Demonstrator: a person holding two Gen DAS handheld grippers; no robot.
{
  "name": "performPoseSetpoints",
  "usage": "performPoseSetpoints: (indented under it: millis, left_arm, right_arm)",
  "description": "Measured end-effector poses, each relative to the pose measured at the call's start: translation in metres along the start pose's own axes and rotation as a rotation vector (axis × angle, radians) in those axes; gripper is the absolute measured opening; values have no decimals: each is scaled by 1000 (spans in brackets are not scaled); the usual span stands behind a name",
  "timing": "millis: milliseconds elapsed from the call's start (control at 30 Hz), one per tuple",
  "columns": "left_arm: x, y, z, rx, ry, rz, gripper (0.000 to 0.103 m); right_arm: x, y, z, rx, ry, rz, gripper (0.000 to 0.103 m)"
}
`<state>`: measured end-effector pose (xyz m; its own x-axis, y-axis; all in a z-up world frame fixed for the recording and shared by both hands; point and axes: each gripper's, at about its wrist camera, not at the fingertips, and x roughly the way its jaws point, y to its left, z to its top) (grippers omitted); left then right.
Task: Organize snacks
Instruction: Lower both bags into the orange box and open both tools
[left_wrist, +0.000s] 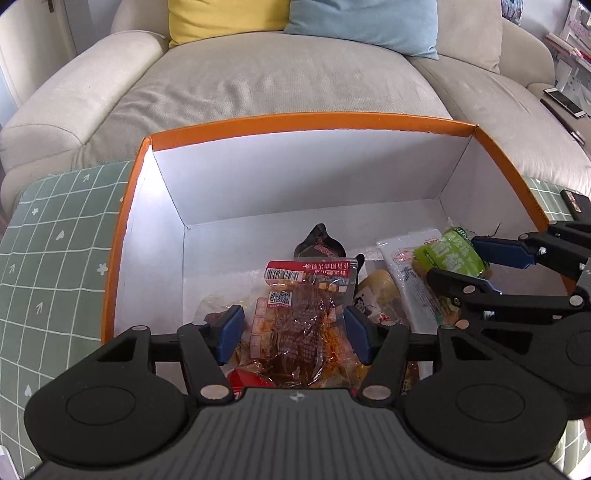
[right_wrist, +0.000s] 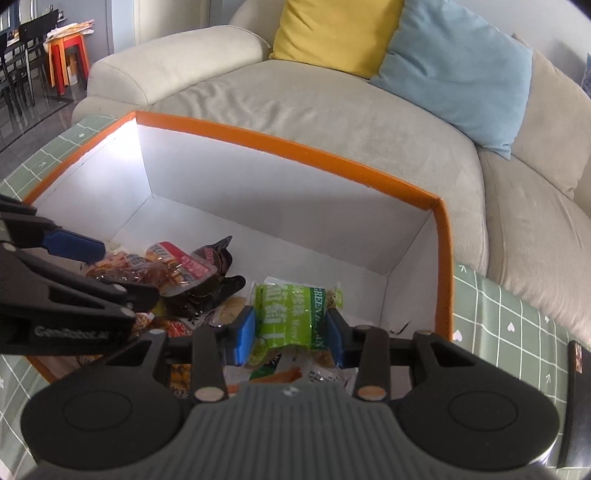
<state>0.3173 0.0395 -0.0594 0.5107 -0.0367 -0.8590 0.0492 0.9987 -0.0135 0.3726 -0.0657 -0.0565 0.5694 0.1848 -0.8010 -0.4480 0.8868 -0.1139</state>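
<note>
An orange-rimmed box (left_wrist: 310, 123) with white inner walls holds a pile of snack packets. My left gripper (left_wrist: 295, 336) hangs inside it, jaws apart around a clear packet of red-brown snack (left_wrist: 303, 306) with a red label; the packet rests on the pile and the left pad stands off it. My right gripper (right_wrist: 290, 338) is shut on a green packet (right_wrist: 291, 317), held just above the other packets near the box's right wall. In the left wrist view the right gripper (left_wrist: 458, 260) comes in from the right with the green packet (left_wrist: 450, 254). A black packet (left_wrist: 319, 243) lies behind.
The box stands on a green grid tablecloth (left_wrist: 55, 258). Behind it is a beige sofa (left_wrist: 258, 81) with a yellow cushion (right_wrist: 332, 33) and a blue cushion (right_wrist: 461, 70). A dark flat object (right_wrist: 576, 356) lies on the cloth right of the box.
</note>
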Motion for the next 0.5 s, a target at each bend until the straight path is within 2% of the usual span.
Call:
performPoseSetpoints:
  millis: [267,400,500]
  left_arm:
    - [-5,-1,-3,5,-15,17,75]
    - [-18,-2,-4,5,-41,28,79]
    - [-32,-4,-4,6,-73,36,84]
  right_arm:
    - [-10,1,0,-16,-4,-10,41]
    - [-21,2,1,-22,-14,-24,53]
    - [-33,-1,2,-9,-26,-27,57]
